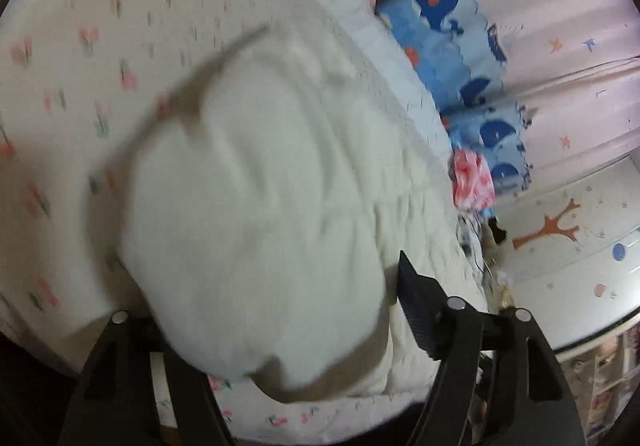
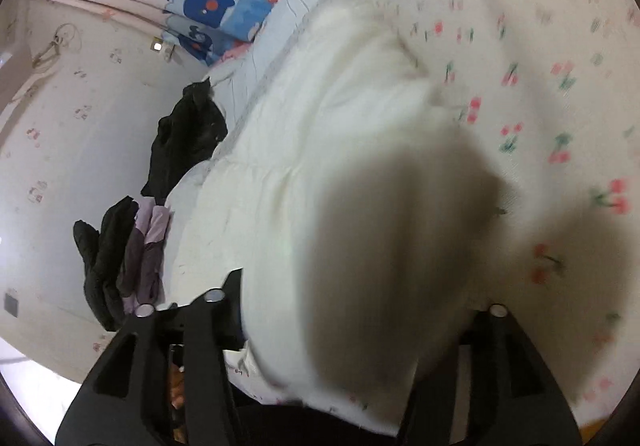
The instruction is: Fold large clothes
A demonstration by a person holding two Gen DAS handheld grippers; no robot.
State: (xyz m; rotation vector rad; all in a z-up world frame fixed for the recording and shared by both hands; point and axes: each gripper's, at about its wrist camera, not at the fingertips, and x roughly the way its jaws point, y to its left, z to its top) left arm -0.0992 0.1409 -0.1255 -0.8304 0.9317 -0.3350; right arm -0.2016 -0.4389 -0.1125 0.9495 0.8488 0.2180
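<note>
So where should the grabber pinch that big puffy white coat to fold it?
Probably the white coat's thin bottom edge nearest the left gripper, coming in low from the near side of the bed. The middle bulges too thick for the jaws, while that edge lies flatter. Blur hides any seams.

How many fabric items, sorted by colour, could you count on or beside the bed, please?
White garment: 1
Black garments: 2
Purple garment: 1
Blue whale quilt: 1
Red-and-white cloth: 1
Total: 6
</note>
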